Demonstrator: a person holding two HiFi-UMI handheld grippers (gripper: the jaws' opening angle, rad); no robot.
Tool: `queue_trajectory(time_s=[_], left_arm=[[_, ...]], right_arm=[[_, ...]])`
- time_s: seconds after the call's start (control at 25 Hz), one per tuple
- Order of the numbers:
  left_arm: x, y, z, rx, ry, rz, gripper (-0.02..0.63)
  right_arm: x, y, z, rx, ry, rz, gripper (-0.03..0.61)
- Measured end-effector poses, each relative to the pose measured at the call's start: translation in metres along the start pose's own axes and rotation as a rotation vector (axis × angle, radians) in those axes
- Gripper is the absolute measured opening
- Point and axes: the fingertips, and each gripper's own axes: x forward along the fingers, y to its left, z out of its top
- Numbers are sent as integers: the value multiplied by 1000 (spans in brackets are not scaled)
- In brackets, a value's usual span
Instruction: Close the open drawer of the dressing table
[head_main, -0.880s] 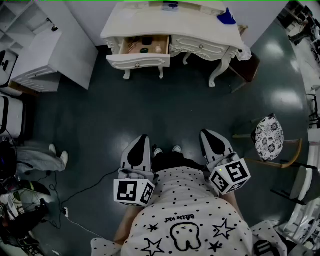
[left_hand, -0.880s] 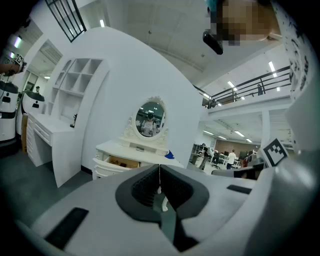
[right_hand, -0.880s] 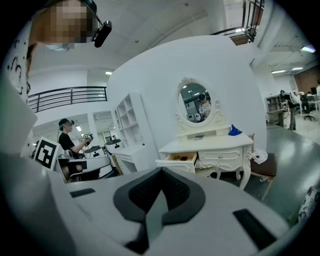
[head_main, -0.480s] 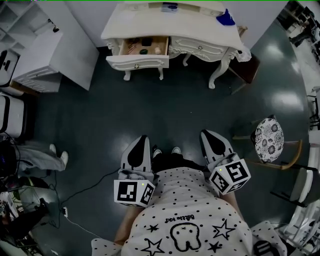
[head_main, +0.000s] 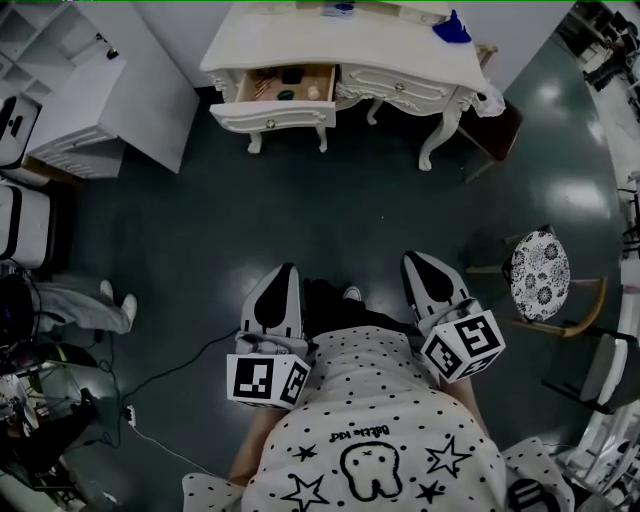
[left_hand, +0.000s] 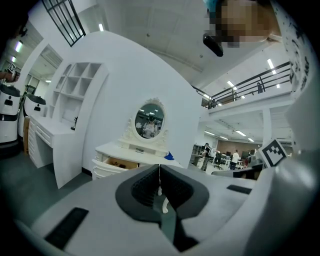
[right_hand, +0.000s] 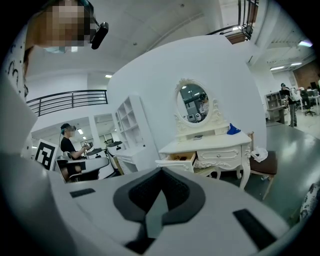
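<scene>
With our left gripper (head_main: 285, 278) and right gripper (head_main: 418, 268) both clenched on nothing, we should walk squarely up to the open drawer (head_main: 273, 114), well apart from us at the left side of the dressing table (head_main: 380, 48), and push its front evenly

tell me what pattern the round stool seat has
White with a dark flowery print. The stool seat shows best in the head view.

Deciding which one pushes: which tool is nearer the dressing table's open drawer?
Left. The left tool is lined up with the open drawer across the floor; the right tool stands farther off to the drawer's right. Neither touches it.
</scene>
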Motion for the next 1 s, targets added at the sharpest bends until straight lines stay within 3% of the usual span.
queue_trajectory(time_s=[0.52, 1.0], left_arm=[[47, 18, 4, -21, 29, -38, 15], [135, 96, 62, -3, 27, -107, 15]], right_arm=[[31, -23, 10, 39, -8, -23, 9], [139, -21, 58, 9, 3, -90, 8]])
